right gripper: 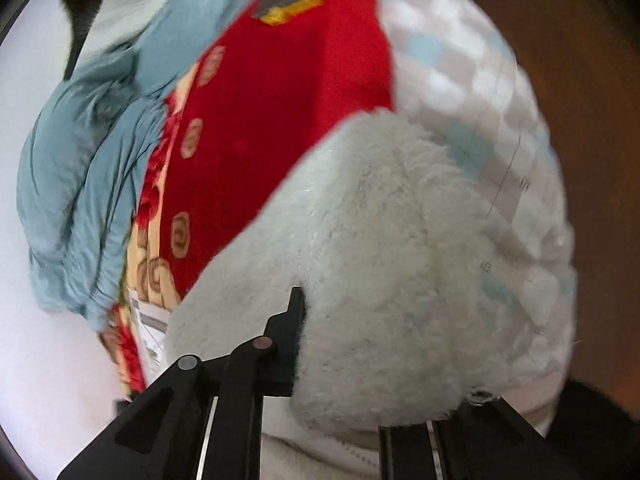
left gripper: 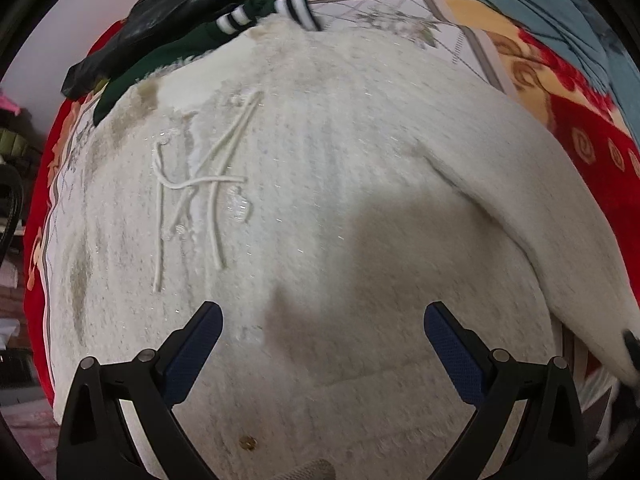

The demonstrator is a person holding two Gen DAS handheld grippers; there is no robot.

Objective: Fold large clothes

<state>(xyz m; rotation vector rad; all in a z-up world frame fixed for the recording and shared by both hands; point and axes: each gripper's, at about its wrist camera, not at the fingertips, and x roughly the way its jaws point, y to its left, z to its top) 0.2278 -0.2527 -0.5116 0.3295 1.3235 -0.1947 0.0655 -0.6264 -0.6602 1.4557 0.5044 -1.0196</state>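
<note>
A large fuzzy white garment point(left gripper: 340, 208) lies spread flat on the bed, with white drawstrings point(left gripper: 192, 188) on its upper left. My left gripper point(left gripper: 322, 320) hovers open over its lower middle, touching nothing. One sleeve point(left gripper: 560, 240) runs down the right side. In the right wrist view my right gripper point(right gripper: 320, 344) is shut on the fluffy sleeve end point(right gripper: 392, 272), which bulges over the fingers and hides the right one.
A red floral blanket point(left gripper: 580, 132) covers the bed. A dark green garment with striped cuffs point(left gripper: 240, 16) and a black item point(left gripper: 168, 20) lie at the far left. A blue garment point(right gripper: 80, 184) and a checked quilt point(right gripper: 480, 92) lie beside the sleeve.
</note>
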